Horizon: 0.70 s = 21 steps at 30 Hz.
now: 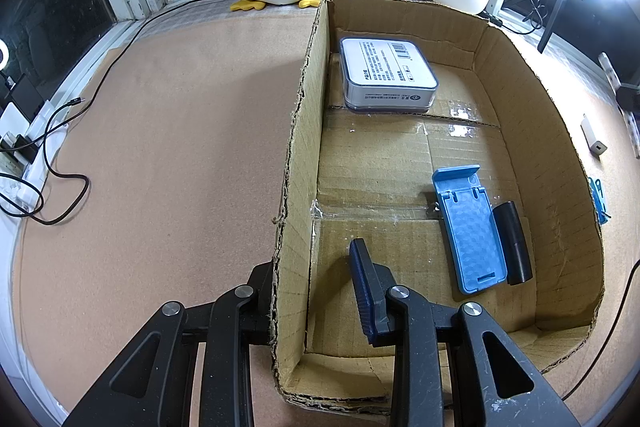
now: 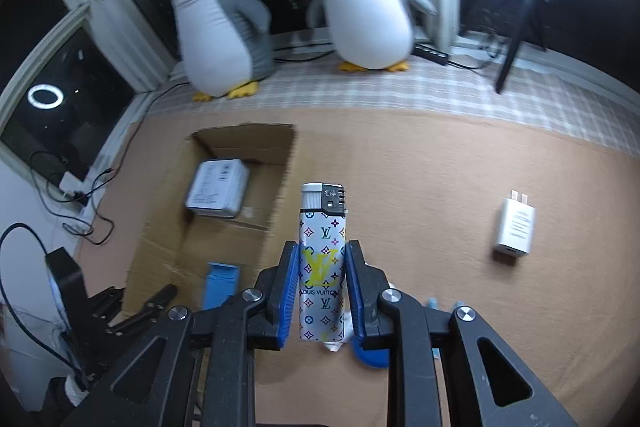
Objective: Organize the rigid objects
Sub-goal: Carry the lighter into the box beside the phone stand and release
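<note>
Left wrist view: the left claw (image 1: pixel 316 291) is spread wide and empty, straddling the left wall of the corrugated cardboard box (image 1: pixel 300 155); inside lie a white case (image 1: pixel 388 75), a ribbed blue stand (image 1: pixel 470 227) and a black cylinder (image 1: pixel 514 243). Right wrist view: the right claw (image 2: pixel 322 287) is clamped on an upright patterned lighter (image 2: pixel 322 259), its base hidden; a white charger (image 2: pixel 515 227) lies at right on the bench (image 2: pixel 440 167).

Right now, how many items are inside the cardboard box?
3. A white tin lies at the far end of the cardboard box; a blue phone stand lies near the right wall, with a black cylinder beside it. The near corner is partly hidden.
</note>
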Motion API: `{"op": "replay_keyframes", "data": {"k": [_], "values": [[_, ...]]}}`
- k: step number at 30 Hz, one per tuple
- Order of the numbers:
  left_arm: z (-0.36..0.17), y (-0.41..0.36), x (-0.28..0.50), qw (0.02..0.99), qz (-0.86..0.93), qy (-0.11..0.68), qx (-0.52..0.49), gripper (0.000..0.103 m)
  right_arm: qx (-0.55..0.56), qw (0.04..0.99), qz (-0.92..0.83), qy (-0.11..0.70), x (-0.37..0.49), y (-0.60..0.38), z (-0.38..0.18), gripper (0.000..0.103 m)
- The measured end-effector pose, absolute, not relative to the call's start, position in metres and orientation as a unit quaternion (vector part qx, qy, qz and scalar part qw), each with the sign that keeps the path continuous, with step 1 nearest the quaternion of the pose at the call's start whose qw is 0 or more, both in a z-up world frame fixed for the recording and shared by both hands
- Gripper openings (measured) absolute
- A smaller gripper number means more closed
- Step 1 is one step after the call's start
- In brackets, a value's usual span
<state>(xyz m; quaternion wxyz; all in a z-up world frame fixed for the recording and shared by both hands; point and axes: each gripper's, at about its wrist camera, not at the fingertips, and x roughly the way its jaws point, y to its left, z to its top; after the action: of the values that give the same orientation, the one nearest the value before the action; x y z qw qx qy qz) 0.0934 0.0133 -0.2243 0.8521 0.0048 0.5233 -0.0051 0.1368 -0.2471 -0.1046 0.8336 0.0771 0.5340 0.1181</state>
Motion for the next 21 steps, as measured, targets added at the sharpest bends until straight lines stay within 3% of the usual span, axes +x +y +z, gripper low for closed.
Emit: {"op": "replay_keyframes", "data": {"k": [21], "values": [[-0.224,0.013,0.093,0.852,-0.005,0.523,0.004,0.031,0.127,0.752,0.204,0.614,0.137,-0.15,-0.161,0.021]]}}
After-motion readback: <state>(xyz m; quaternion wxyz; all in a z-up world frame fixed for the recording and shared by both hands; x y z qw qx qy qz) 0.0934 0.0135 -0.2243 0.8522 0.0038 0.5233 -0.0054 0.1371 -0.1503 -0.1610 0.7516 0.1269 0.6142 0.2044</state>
